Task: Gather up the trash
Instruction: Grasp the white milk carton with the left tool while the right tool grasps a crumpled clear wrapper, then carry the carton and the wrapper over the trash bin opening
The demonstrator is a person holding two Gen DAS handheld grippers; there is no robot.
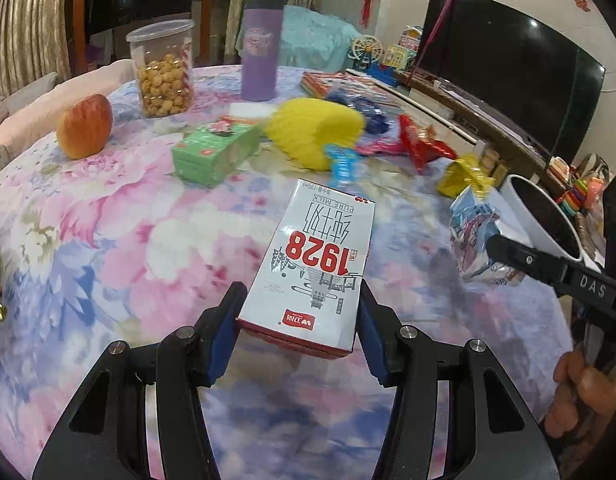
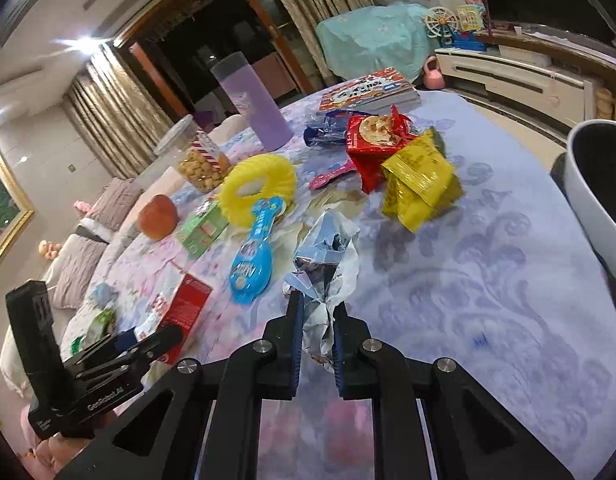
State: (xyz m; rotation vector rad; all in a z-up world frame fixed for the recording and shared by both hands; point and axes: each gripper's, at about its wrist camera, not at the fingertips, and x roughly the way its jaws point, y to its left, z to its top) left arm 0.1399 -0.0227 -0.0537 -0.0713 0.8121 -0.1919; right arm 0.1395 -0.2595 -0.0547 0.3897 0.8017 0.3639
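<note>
My left gripper (image 1: 300,312) is shut on a white and red milk carton (image 1: 316,268), held a little above the floral tablecloth (image 1: 108,220); the carton also shows in the right wrist view (image 2: 180,312). My right gripper (image 2: 316,312) is shut on a crumpled blue and white wrapper (image 2: 328,264), which also shows in the left wrist view (image 1: 474,236). A white bin (image 1: 544,220) stands at the table's right edge, close to the wrapper; it also shows in the right wrist view (image 2: 596,192). A yellow wrapper (image 2: 420,180), a red wrapper (image 2: 372,140) and a dark blue wrapper (image 2: 328,126) lie further back.
On the table stand a popcorn jar (image 1: 164,68), a purple tumbler (image 1: 262,44), an apple (image 1: 84,126), a green box (image 1: 216,148), a yellow ring toy (image 2: 260,184), a blue toy paddle (image 2: 254,260), a pink toy (image 2: 332,174) and books (image 2: 368,92). A TV (image 1: 508,68) stands at the right.
</note>
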